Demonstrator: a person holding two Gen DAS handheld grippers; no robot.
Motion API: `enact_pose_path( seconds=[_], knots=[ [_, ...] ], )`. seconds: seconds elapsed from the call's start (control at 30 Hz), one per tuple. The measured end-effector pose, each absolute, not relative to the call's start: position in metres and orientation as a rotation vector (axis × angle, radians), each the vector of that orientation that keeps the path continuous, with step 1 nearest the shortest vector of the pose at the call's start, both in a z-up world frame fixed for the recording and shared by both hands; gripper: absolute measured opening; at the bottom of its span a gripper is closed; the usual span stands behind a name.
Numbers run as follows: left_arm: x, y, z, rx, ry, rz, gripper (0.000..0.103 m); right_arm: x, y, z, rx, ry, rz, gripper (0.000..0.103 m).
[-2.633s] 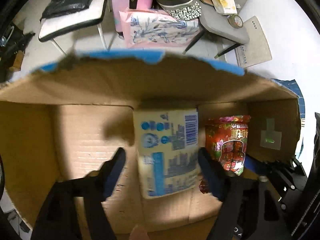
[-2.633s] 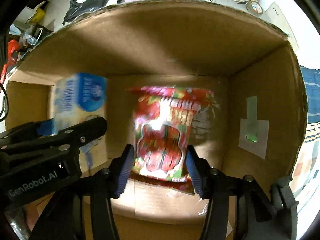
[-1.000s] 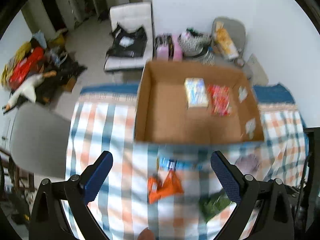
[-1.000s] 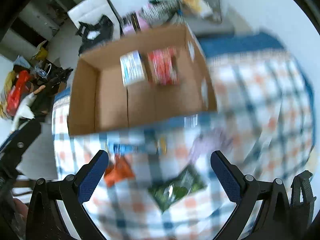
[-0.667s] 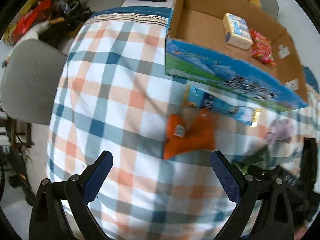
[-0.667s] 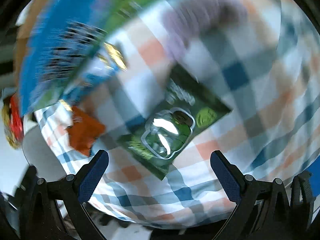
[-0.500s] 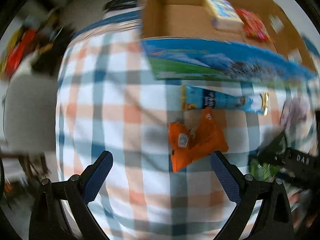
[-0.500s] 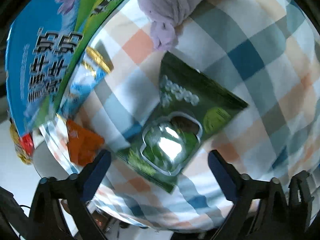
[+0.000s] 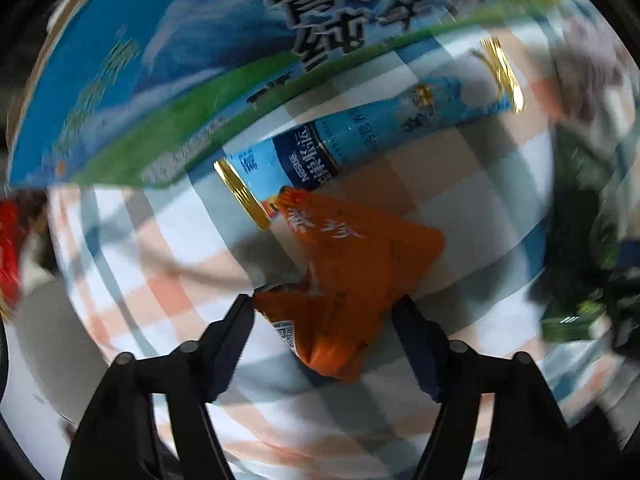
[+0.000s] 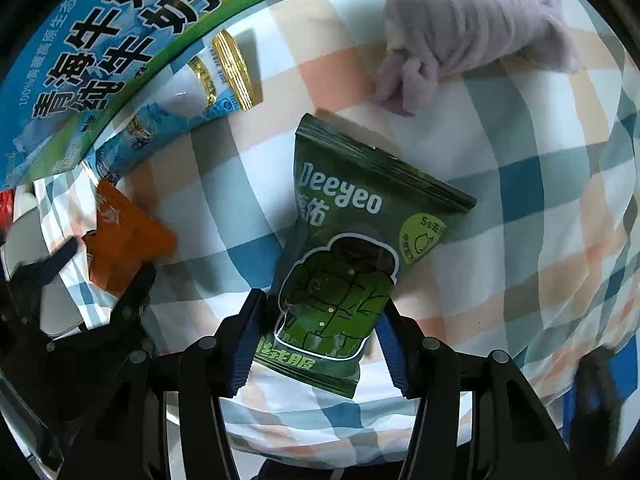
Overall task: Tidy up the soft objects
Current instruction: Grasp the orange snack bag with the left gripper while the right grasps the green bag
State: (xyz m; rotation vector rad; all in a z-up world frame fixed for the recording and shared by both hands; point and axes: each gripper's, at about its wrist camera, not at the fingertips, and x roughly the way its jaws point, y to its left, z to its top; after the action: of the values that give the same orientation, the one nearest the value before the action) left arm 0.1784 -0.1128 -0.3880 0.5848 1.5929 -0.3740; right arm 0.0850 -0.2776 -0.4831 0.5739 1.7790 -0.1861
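Note:
My left gripper (image 9: 326, 312) is open, its fingers on either side of an orange snack packet (image 9: 352, 272) lying on the checked cloth. My right gripper (image 10: 320, 316) is open, its fingers on either side of the lower end of a dark green Deeyeo packet (image 10: 352, 256). A light blue Nestle wafer packet (image 9: 360, 136) lies against the box's front wall. A lilac knitted soft toy (image 10: 472, 20) lies beyond the green packet. The orange packet also shows in the right wrist view (image 10: 124, 244), with the left gripper's fingers around it.
The blue and green printed wall of the cardboard box (image 9: 180, 52) rises just behind the packets, also in the right wrist view (image 10: 100, 52). The checked cloth (image 10: 560, 184) covers the table. Its left edge drops off near the orange packet.
Both grippers left the box, swung over the table and came down low. The left now straddles the orange packet, the right the green packet, jaws narrower than half a second ago.

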Motion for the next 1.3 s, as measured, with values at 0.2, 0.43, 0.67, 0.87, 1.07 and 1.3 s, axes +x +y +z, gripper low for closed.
enact_pose_path(
  seconds=[0.2, 0.43, 0.67, 0.87, 1.07, 1.3],
  knots=[
    [0.169, -0.083, -0.382, 0.18, 1.785, -0.226, 0.064, 0.1, -0.263, -0.506, 0.468, 1.821, -0.126, 0.057],
    [0.145, -0.063, -0.391, -0.117, 1.882, -0.23, 0.065, 0.115, -0.233, -0.517, 0.25, 1.811, -0.013, 0.06],
    [0.138, -0.1, -0.368, 0.181, 1.791, -0.251, 0.065, 0.12, -0.25, -0.536, 0.365, 1.784, -0.084, 0.081],
    [0.127, -0.113, -0.339, 0.293, 1.697, -0.278, 0.065, 0.119, -0.259, -0.564, 0.525, 1.782, -0.088, 0.081],
    [0.151, -0.138, -0.347, 0.315, 1.705, -0.357, 0.065, 0.135, -0.257, -0.57, 0.454, 1.791, -0.106, 0.043],
    [0.15, -0.155, -0.37, 0.325, 1.744, -0.364, 0.052, 0.144, -0.244, -0.597, 0.391, 1.815, -0.086, 0.043]
  ],
)
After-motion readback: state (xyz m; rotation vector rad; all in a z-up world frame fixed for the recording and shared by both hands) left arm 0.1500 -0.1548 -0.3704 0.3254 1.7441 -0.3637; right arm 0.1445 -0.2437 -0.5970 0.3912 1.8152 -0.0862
